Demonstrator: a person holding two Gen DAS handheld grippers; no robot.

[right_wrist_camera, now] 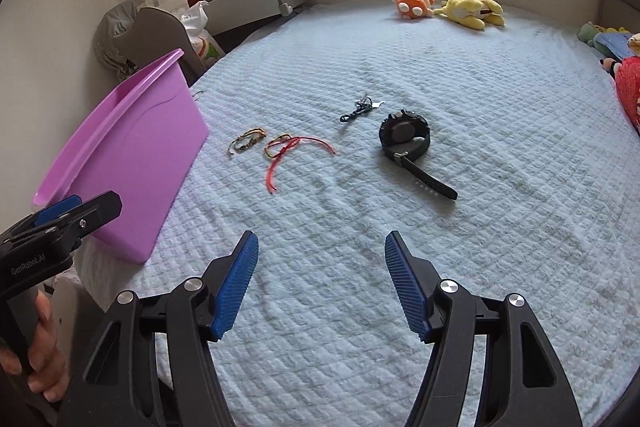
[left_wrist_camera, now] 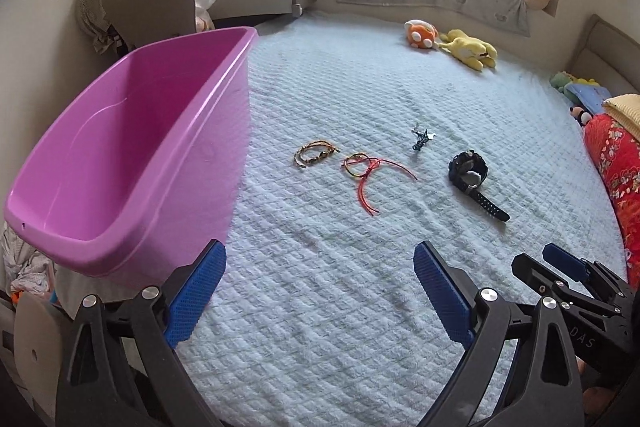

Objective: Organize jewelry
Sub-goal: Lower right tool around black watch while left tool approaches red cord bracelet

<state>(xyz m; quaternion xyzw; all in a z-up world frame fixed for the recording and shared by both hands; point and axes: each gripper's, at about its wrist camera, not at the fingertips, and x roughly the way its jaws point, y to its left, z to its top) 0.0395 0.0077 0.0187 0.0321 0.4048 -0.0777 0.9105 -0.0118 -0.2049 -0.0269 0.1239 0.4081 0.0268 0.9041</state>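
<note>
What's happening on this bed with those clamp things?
A person holds a two-fingered gripper in each hand over the bed, about to tidy jewelry. The left gripper and right gripper are both open and empty, their fingers apart above the quilt. Ahead lie a beaded bracelet, a red cord bracelet, a small dark trinket and a black watch. A pink tub sits at the left, with nothing visible inside. Nothing has been picked up yet.

Left wrist view low over the bed's [left_wrist_camera: 320, 307] near edge, angled down toward the window, pink tub [left_wrist_camera: 120, 155] close at its left, right wrist view alongside to the right, both sharing jewelry mid-bed, each glimpsing the other gripper.
</note>
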